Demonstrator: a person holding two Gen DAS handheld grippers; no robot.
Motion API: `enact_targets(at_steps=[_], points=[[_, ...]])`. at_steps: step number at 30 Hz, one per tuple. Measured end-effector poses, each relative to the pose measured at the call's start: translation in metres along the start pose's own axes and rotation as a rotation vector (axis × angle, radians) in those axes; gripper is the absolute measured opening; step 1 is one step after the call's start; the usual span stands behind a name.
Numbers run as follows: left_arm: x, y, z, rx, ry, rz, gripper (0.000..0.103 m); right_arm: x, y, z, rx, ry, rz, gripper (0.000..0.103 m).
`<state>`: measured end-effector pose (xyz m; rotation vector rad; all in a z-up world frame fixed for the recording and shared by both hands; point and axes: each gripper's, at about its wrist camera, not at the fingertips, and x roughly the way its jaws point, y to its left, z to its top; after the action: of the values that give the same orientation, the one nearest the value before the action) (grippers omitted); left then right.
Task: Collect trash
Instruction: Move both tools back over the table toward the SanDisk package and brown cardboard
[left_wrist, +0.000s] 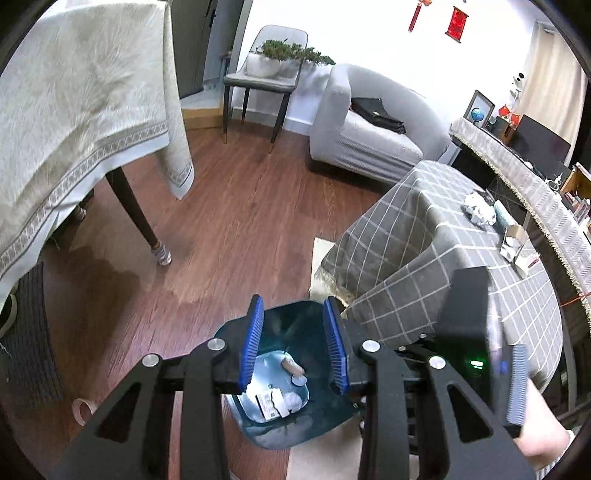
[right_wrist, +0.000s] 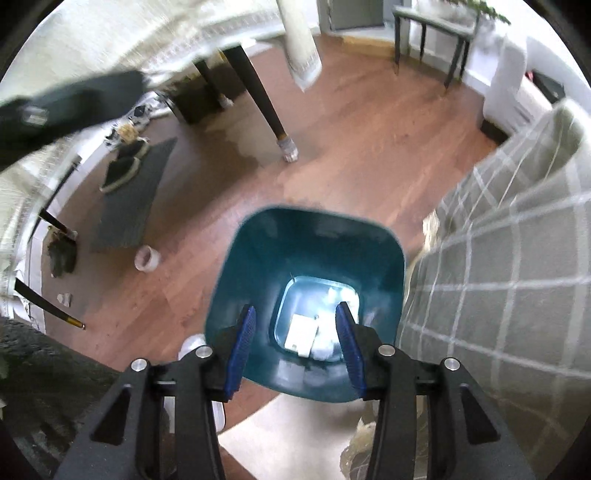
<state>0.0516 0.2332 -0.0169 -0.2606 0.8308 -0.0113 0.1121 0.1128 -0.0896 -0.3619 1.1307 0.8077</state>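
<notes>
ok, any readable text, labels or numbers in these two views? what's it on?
None legible.
White carton in the bin: dark print and a barcode-like patch, too small to read.
Red hangings on the wall: too small to read.
Open box on the checked table: nothing readable.

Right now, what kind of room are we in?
Most likely a home living room: a grey sofa, wood floor, a cloth-covered table, and a teal trash bin beside it.

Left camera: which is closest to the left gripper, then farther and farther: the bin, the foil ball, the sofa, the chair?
From the left gripper:
1. Bin, right below.
2. Foil ball, right, on the checked table.
3. Sofa, beyond, right.
4. Chair, by the far wall.
</notes>
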Motion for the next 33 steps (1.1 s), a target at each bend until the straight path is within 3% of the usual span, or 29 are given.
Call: enact_targets(at_steps=[3, 8, 16, 30, 33], points=[[-0.001, -0.008, 0.007, 0.006, -0.022, -0.001, 0.035, -0.024, -0.003, 0.007, -0.016, -0.078, -0.003, 0.045], [-0.005, -0.012, 0.016, -0.002, -0.049, -0.006, 0.035, -0.060, -0.018, 0.012, -0.005, -0.182, -0.018, 0.035], [-0.009, -0.029, 0.031, -0.002, -0.091, -0.044, 0.035, -0.095, -0.053, 0.007, 0.042, -0.271, -0.049, 0.033], [-0.001, -0.098, 0.040, 0.065, -0.157, -0.117, 0.050, -0.158, -0.110, -0.037, 0.107, -0.375, -0.172, 0.033], [0.004, -0.116, 0.039, 0.081, -0.149, -0.139, 0.053, -0.174, -0.131, -0.051, 0.150, -0.400, -0.203, 0.044]])
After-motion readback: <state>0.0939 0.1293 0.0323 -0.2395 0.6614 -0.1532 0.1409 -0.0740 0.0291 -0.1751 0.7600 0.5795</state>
